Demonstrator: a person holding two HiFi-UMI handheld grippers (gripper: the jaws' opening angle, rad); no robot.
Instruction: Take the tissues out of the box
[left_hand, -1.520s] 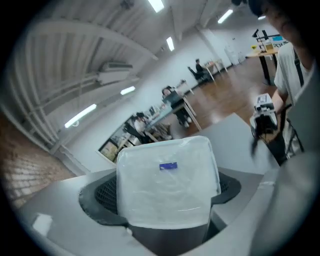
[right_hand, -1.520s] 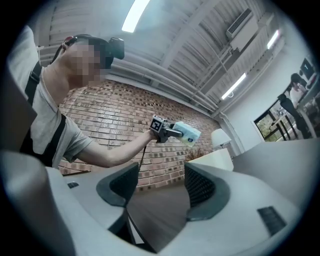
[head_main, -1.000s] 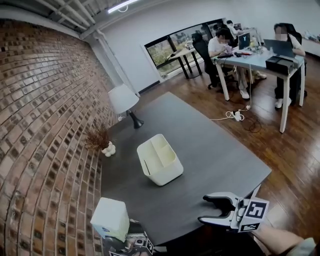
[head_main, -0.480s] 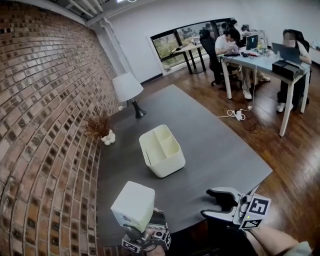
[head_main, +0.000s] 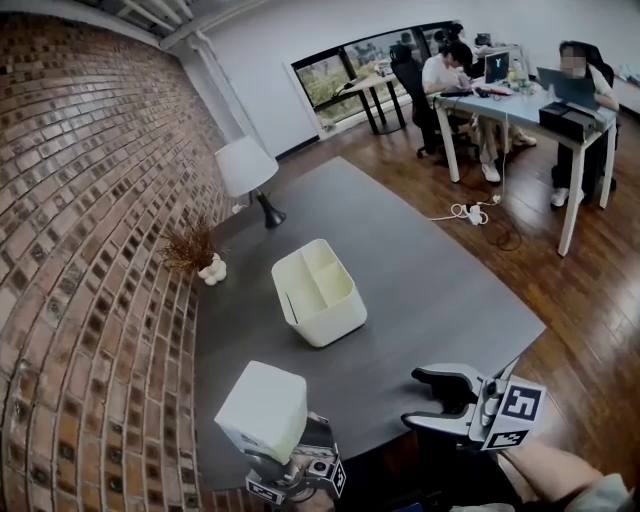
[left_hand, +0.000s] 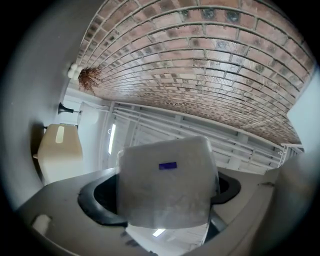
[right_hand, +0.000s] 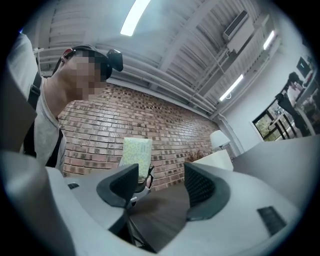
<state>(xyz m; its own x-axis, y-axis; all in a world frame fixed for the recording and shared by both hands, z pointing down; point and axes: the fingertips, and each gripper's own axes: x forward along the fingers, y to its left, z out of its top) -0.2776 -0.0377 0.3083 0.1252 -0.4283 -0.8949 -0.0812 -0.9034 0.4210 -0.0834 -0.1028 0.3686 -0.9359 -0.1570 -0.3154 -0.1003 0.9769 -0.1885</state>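
A white, soft-wrapped tissue pack (head_main: 262, 410) hangs over the table's near left corner, with my left gripper (head_main: 283, 458) shut on its lower end from below. In the left gripper view the tissue pack (left_hand: 165, 185) fills the space between the dark jaws of the left gripper (left_hand: 162, 212) and shows a small blue mark. The white compartmented box (head_main: 318, 293) stands mid-table, apart from both grippers. My right gripper (head_main: 412, 397) is open and holds nothing at the table's near edge, pointing left. In the right gripper view the right gripper (right_hand: 161, 182) faces the tissue pack (right_hand: 136, 152).
The dark table (head_main: 430, 290) runs along a brick wall (head_main: 90, 250) on the left. A white lamp (head_main: 245, 168) and a dried plant in a small white vase (head_main: 197, 258) stand at its far left. People sit at a desk (head_main: 520, 110) at the back right.
My left gripper has carried the tissue pack rightward from beside the brick wall to over the table's near corner, then held still. The right gripper has stayed put.
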